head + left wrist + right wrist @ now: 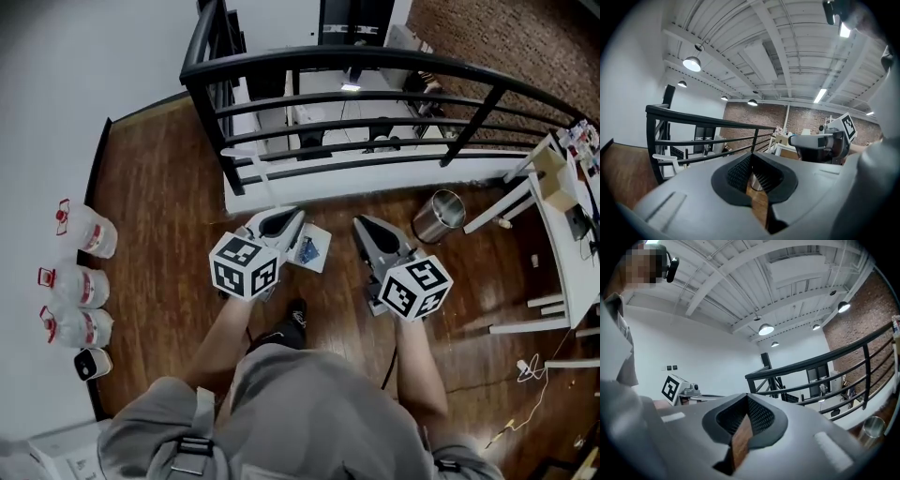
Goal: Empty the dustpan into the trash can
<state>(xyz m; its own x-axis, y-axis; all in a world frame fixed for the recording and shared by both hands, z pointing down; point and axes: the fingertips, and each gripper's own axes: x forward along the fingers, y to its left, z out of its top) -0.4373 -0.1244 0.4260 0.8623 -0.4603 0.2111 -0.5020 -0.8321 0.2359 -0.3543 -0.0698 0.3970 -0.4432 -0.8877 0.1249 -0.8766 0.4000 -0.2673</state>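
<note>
Just beside the left gripper (285, 218) lies the dustpan (315, 251), both grippers' fingers (737, 173) closed, empty.

no legible text, labels unreadable

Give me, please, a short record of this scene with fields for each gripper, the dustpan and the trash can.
left gripper: shut, empty
right gripper: shut, empty
dustpan: white, on the wooden floor, seen between the grippers, blue scraps in it, not held
trash can: metal, upright, open top, right of the right gripper, near the railing
task: emptying not yet begun
</note>
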